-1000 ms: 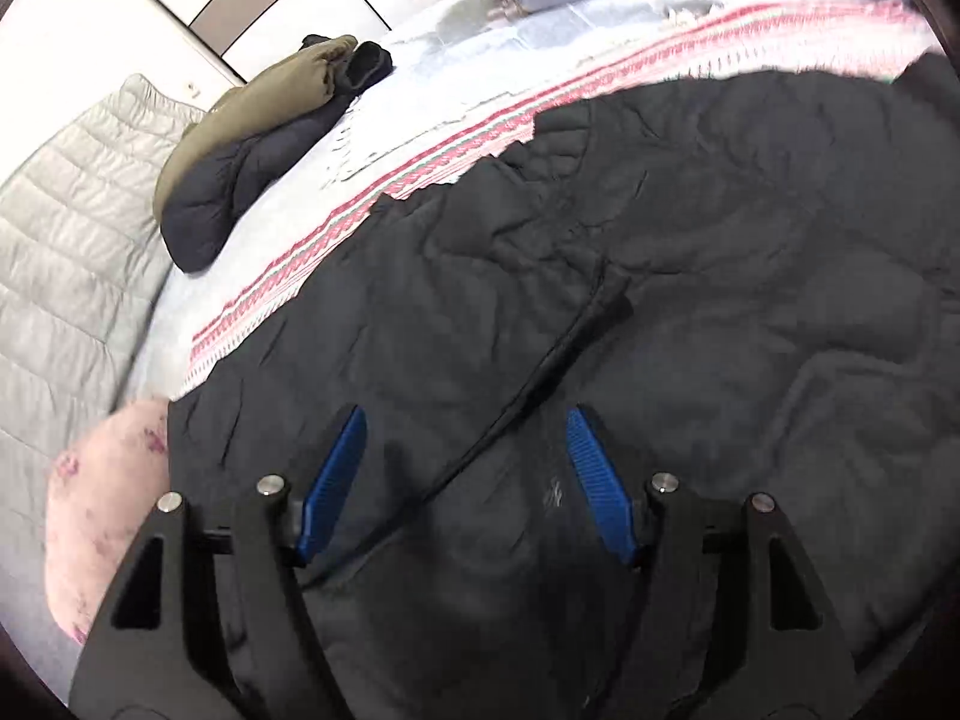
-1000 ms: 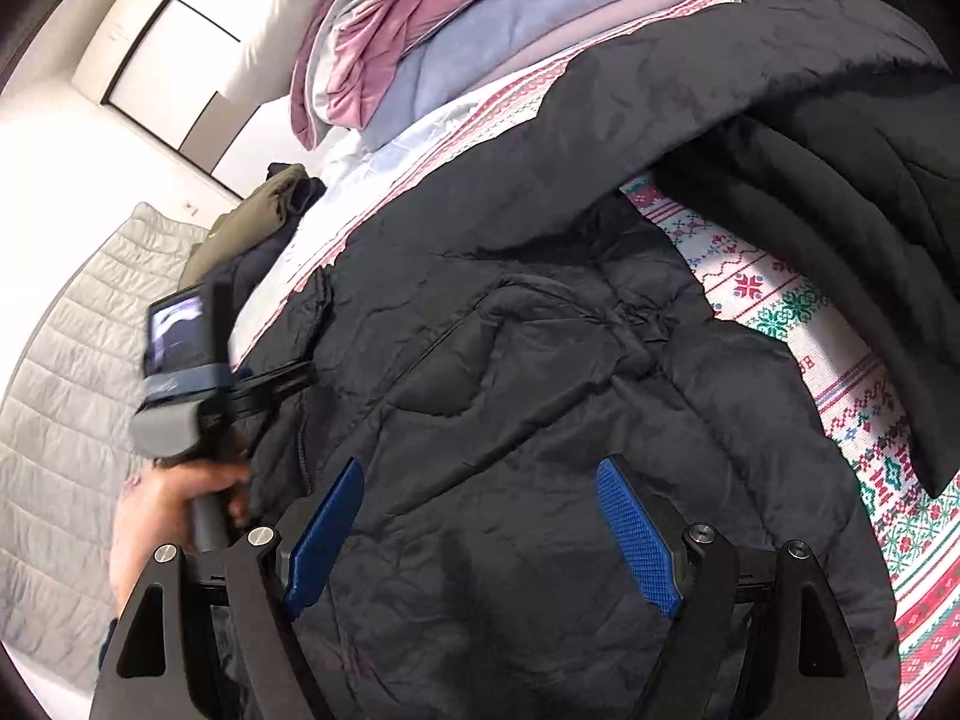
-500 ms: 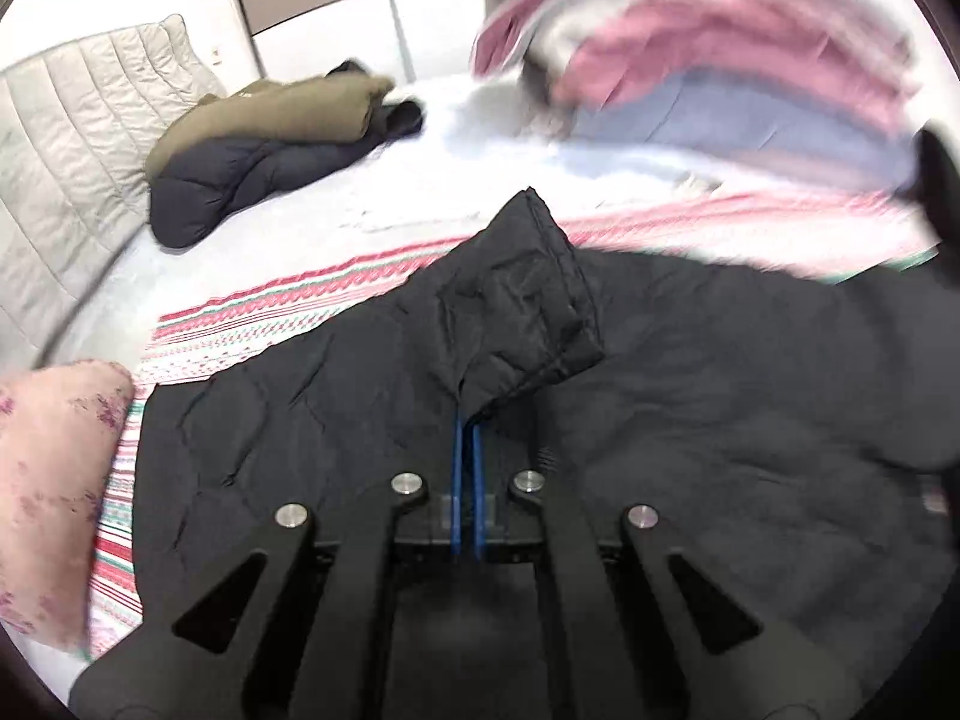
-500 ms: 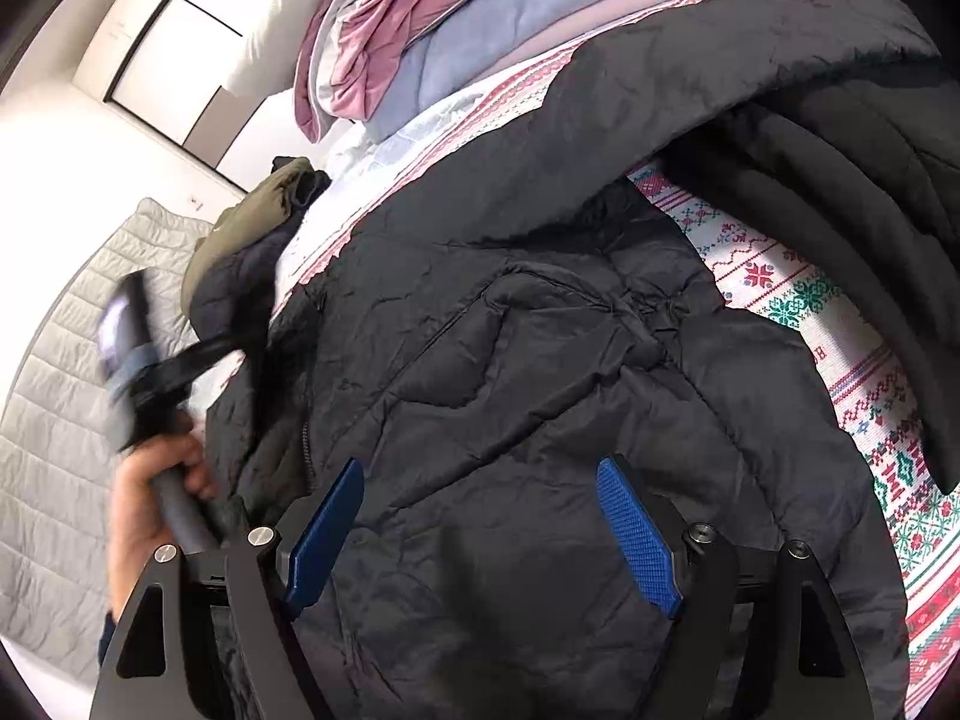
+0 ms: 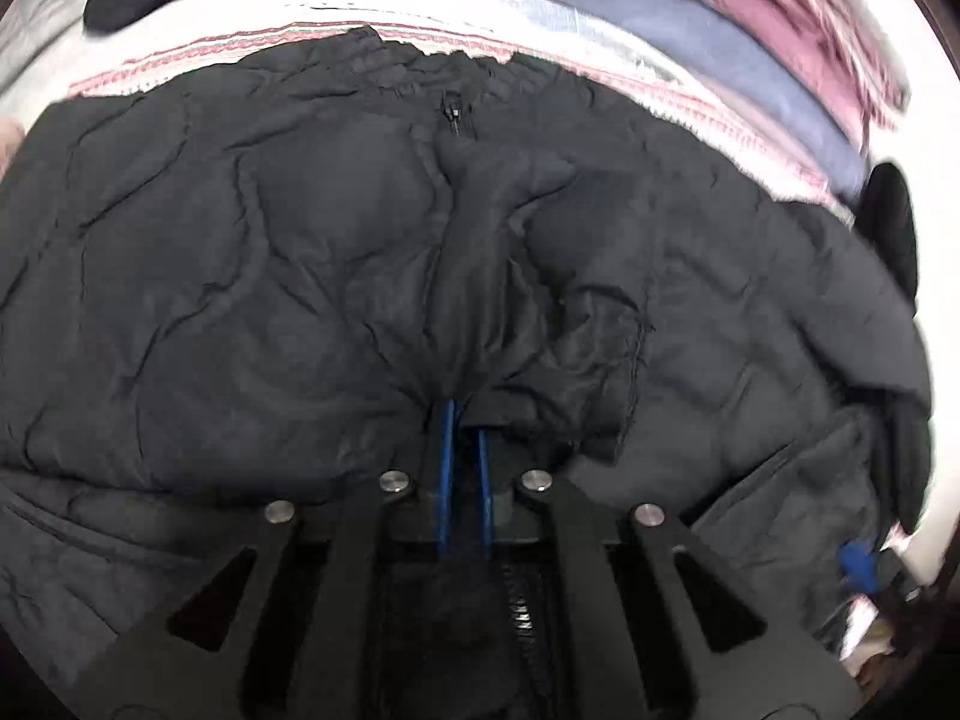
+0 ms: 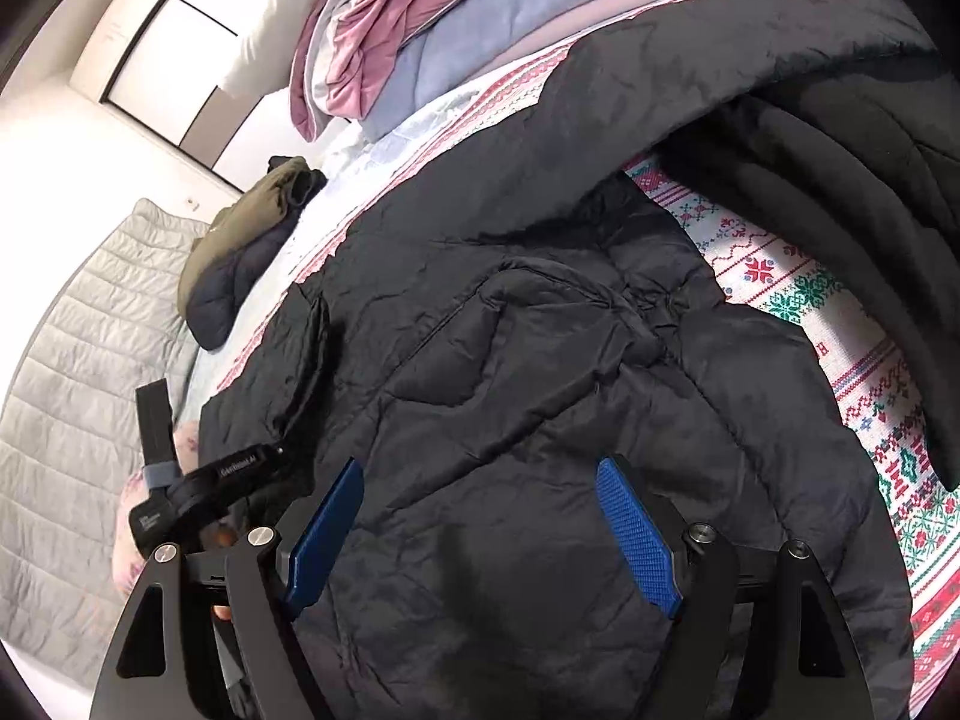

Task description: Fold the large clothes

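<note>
A large black quilted jacket (image 5: 300, 276) lies spread on a patterned blanket on the bed; it also fills the right wrist view (image 6: 540, 360). My left gripper (image 5: 465, 414) is shut on a bunched fold of the jacket, and the fabric hides its fingertips. My right gripper (image 6: 480, 516) is open and empty, hovering just above the jacket's near part. The left tool (image 6: 204, 492) shows at the left of the right wrist view, low at the jacket's left edge.
A red, green and white knitted blanket (image 6: 798, 294) covers the bed. Folded pink and blue bedding (image 6: 420, 30) is stacked at the back. An olive and dark jacket pile (image 6: 246, 240) lies far left. A grey quilted headboard (image 6: 72, 360) borders the left side.
My left gripper closed on a fold of the jacket, lifted it, then carried it forward and down over the jacket. My right gripper stayed open and almost still.
</note>
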A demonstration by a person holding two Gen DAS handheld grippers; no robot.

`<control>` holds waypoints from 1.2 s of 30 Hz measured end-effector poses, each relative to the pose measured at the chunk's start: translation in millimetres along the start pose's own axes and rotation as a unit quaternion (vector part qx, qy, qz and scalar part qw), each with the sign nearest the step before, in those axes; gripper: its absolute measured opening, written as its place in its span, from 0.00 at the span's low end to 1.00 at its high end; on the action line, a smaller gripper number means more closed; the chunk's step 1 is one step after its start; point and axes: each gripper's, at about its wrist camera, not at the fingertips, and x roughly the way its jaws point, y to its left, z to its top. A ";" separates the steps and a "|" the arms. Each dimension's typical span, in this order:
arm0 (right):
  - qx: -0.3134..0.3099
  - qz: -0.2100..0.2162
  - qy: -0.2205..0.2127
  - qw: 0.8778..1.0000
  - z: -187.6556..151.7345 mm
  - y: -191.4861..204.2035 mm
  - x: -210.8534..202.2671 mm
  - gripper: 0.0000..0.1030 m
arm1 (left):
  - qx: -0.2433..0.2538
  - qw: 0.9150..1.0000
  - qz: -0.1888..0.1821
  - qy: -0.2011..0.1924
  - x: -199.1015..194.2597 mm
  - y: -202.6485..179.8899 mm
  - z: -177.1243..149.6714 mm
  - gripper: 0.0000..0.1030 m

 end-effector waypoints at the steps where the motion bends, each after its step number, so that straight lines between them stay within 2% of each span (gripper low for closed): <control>1: -0.002 0.000 0.001 1.000 0.0 0.7 0.3 0.79 | -0.002 1.000 -0.012 0.003 -4.7 -2.3 -1.5 0.16; 3: -0.004 -0.001 0.001 1.000 -0.7 2.7 0.4 0.79 | 0.003 1.000 -0.021 0.004 -15.6 -5.1 -5.1 0.32; 6: -0.006 0.002 0.000 1.000 -1.3 4.7 -0.3 0.79 | 0.000 0.999 -0.031 -0.024 -45.8 1.4 -7.8 0.48; 8: -0.005 0.002 -0.003 1.000 -2.0 4.9 -1.2 0.79 | -0.018 0.998 -0.046 -0.047 -65.2 13.9 -10.4 0.52; 10: -0.004 0.001 -0.005 1.000 -1.9 5.5 -1.9 0.79 | -0.041 0.997 -0.033 -0.060 -77.2 32.8 -12.7 0.53; 13: -0.005 -0.002 -0.005 1.000 -2.4 6.1 -0.9 0.79 | -0.088 0.995 0.013 -0.041 -69.8 67.5 -22.5 0.54; 15: -0.010 -0.009 -0.005 1.000 -3.2 8.2 1.2 0.79 | -0.124 0.992 0.001 -0.017 -53.7 88.3 -30.2 0.54; 17: -0.015 -0.016 -0.003 1.000 -3.5 9.9 3.5 0.79 | -0.152 0.988 -0.035 -0.009 -45.8 105.2 -42.5 0.53; 20: -0.018 -0.020 -0.001 1.000 -4.1 9.2 5.8 0.79 | -0.167 0.984 -0.060 -0.022 -56.1 110.3 -51.8 0.53; 22: -0.014 -0.020 -0.002 1.000 -3.5 6.8 5.4 0.79 | -0.174 0.983 -0.053 -0.030 -76.8 108.7 -56.9 0.53; 25: -0.010 -0.021 -0.014 1.000 -0.4 5.1 -0.5 0.79 | -0.170 0.982 -0.037 -0.069 -115.0 106.5 -71.7 0.54; 26: -0.009 -0.021 -0.021 1.000 0.0 3.8 -4.0 0.79 | -0.172 0.981 -0.040 -0.079 -125.2 106.8 -77.5 0.60; 27: -0.008 -0.021 -0.026 0.999 1.1 3.2 -6.6 0.79 | -0.179 0.979 -0.048 -0.091 -135.0 107.1 -85.4 0.72; 29: -0.006 -0.022 -0.039 0.999 3.4 1.3 -13.6 0.79 | -0.195 0.972 -0.057 -0.117 -146.2 114.1 -104.0 0.79; 31: -0.003 -0.025 -0.054 0.998 6.1 -2.4 -20.3 0.79 | -0.198 0.970 -0.036 -0.136 -139.4 120.1 -110.6 0.79; 34: -0.002 -0.041 -0.079 0.996 12.4 -11.9 -32.2 0.79 | -0.196 0.974 -0.005 -0.112 -123.6 128.6 -104.8 0.79; 36: -0.003 -0.046 -0.101 0.994 16.0 -16.8 -43.0 0.79 | -0.197 0.972 0.006 -0.128 -126.5 131.5 -104.3 0.79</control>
